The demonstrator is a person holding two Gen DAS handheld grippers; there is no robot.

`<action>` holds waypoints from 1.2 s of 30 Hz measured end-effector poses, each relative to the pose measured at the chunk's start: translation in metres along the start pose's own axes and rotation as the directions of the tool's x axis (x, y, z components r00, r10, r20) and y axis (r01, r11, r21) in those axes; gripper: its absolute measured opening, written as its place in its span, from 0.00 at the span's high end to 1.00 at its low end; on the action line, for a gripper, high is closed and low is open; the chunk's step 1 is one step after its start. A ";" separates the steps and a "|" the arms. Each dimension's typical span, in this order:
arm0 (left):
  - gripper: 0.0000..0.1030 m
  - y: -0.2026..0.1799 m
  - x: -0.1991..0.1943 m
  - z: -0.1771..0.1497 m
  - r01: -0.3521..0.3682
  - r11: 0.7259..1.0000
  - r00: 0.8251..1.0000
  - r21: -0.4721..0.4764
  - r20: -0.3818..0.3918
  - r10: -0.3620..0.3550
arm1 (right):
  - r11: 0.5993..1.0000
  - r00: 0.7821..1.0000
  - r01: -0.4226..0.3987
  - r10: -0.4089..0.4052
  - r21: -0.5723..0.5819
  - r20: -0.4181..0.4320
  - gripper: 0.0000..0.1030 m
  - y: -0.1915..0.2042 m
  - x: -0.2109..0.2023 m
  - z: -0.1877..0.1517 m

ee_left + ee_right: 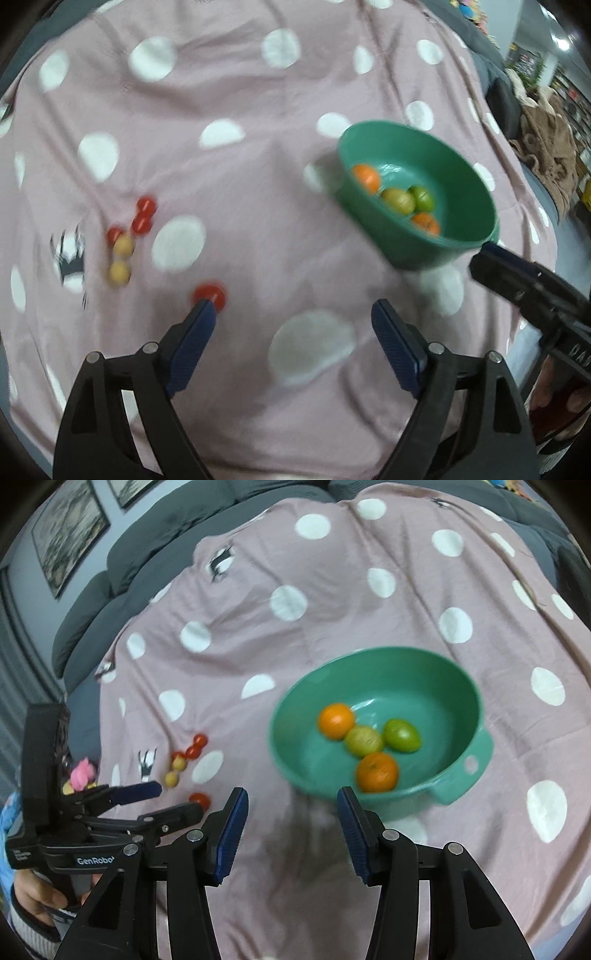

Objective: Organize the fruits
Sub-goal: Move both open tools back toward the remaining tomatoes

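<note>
Pink blanket with white polka dots spreads out ahead of the jaws, grey sofa beyond it, framed pictures up left, brown throw far right.

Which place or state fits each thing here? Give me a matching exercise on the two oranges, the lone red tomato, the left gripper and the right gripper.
Things:
1. two oranges
2. lone red tomato
3. left gripper
4. right gripper

Places or states:
A. by the left gripper's fingertip, on the cloth
B. inside the green bowl
C. open and empty, near the bowl
D. open wide, nothing between its fingers

Pairs: 1-B, 2-A, 3-D, 4-C
</note>
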State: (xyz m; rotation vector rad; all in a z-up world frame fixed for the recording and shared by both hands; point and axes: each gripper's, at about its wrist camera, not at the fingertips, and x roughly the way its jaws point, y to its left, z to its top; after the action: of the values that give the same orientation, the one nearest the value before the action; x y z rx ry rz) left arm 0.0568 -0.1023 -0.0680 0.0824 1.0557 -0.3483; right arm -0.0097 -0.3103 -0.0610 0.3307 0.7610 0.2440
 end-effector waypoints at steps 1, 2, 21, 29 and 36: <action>0.16 0.004 -0.001 -0.004 -0.001 1.000 1.000 -0.013 -0.004 0.000 | 1.000 1.000 0.000 0.000 -0.007 -0.005 0.51 0.003 0.000 -0.002; 0.16 0.012 -0.003 -0.013 -0.008 0.999 1.000 -0.037 -0.005 0.008 | 1.000 1.000 0.000 0.000 -0.018 -0.013 0.51 0.009 0.000 -0.003; 0.16 0.090 -0.046 -0.089 0.033 0.966 0.993 -0.257 0.117 -0.003 | 0.982 0.986 -0.097 0.072 -0.163 -0.152 0.51 0.084 0.029 -0.025; 0.17 0.105 -0.038 -0.086 0.099 0.953 0.989 -0.286 0.138 -0.061 | 0.977 0.976 -0.097 0.056 -0.191 -0.211 0.51 0.095 0.051 -0.025; 0.17 0.125 -0.028 -0.083 0.154 0.935 0.982 -0.320 0.152 -0.110 | 0.972 0.963 -0.112 0.055 -0.208 -0.264 0.51 0.105 0.077 -0.024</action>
State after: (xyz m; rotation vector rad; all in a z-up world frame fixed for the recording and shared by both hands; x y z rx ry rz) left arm 0.0145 0.0413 -0.0971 -0.3113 0.9778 -0.2895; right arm 0.0175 -0.1835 -0.0866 0.1205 0.9665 0.4546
